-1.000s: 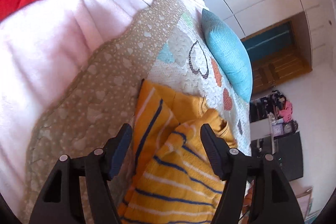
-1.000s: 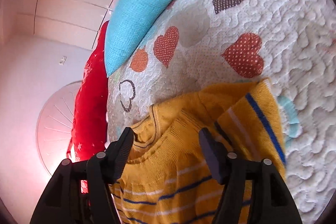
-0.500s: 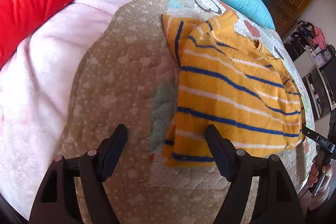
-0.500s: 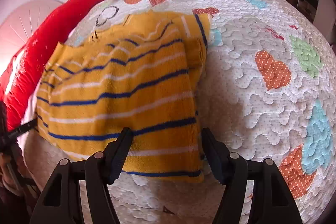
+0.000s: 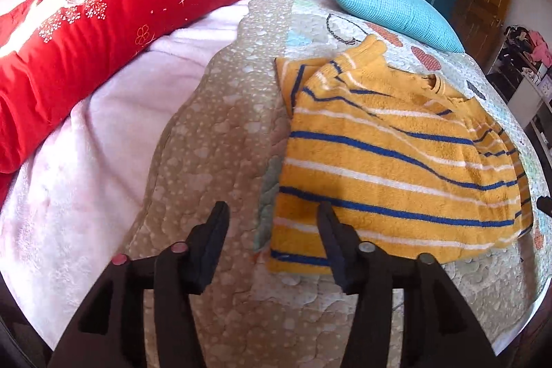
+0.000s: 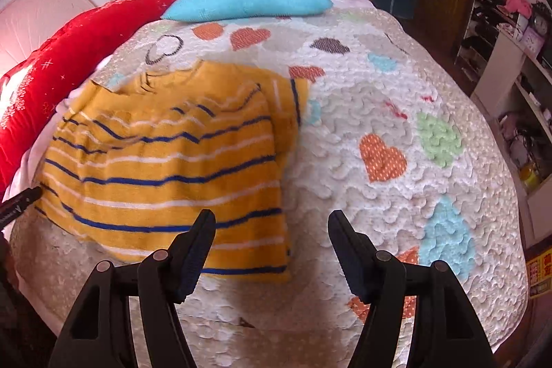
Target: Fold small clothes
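Both pulled back from sweater (image 5: 396, 161) on quilt (image 6: 379, 112); left gripper (image 5: 272, 223), right gripper (image 6: 270, 230) released, empty

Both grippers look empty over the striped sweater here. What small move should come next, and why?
Probably lower each gripper onto its nearest hem corner. The yellow striped sweater lies flat on the heart quilt with sleeves tucked in. The left gripper and right gripper both have open jaws above the bottom hem, holding nothing, so gripping the hem would start the next fold.
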Demonstrator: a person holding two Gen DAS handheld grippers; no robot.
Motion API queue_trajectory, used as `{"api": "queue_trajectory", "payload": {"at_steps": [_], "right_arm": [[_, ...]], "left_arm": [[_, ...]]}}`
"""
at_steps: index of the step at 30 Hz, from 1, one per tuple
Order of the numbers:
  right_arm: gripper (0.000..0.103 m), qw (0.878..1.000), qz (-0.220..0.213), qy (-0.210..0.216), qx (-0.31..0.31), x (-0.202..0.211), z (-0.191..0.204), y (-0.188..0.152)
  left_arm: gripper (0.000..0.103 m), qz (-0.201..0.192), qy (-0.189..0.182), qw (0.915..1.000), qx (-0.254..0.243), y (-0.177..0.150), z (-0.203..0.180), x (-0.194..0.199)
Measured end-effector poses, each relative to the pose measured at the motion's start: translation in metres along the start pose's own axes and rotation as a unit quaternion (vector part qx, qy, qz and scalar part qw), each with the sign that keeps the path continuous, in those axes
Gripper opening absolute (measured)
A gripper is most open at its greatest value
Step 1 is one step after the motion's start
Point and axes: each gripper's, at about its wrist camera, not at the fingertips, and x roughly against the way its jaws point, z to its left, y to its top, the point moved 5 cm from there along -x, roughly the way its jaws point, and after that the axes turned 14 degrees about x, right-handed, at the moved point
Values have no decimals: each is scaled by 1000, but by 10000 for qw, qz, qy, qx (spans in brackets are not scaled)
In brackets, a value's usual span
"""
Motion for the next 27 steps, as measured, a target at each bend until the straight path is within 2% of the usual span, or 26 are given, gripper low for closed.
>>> {"api": "queue_trajectory", "payload": {"at_steps": [1, 2, 3, 5, 6, 9, 11, 13, 16, 18, 22, 27], "right_arm": [[71, 9999, -107, 71, 92, 7, 11, 10], [67, 9994, -207, 179, 193, 11, 25, 20], [57, 9985, -281, 351, 318, 13, 42, 31], [43, 9952, -301, 696, 624, 10, 82, 54], [42, 9930, -300, 823, 798, 7, 104, 66], [42, 9834, -291, 1200, 1326, -15, 171, 100], [42, 9766, -191, 1500, 1532, -37, 211, 121], [42, 9709, 29, 1704, 1682, -65, 245, 140], [42, 9649, 465, 1746, 1906, -111, 284, 156], [42, 9611, 748, 1675, 2063, -138, 302, 161], [44, 9617, 924, 1500, 2102, -171, 318, 183], [58, 9589, 1084, 1352, 2246, -189, 332, 197]], "left_arm": [[67, 20, -1, 10000, 55, -3, -2, -4], [67, 74, 15, 9999, 113, -6, -4, -10], [67, 166, 53, 9997, 160, -10, -3, -18], [71, 169, 15, 9995, 261, -16, 2, -28], [72, 64, -49, 9995, 293, -17, 3, -27], [72, 26, -123, 9994, 312, -18, 6, -25], [77, 37, -245, 9991, 344, -18, 7, -26], [79, 10, -378, 9988, 315, -20, 8, -25], [81, 3, -497, 9982, 327, -20, 8, -25], [81, 14, -571, 9977, 357, -20, 8, -25], [83, 27, -672, 9969, 407, -20, 9, -25], [84, 33, -715, 9965, 425, -20, 9, -24]]}}
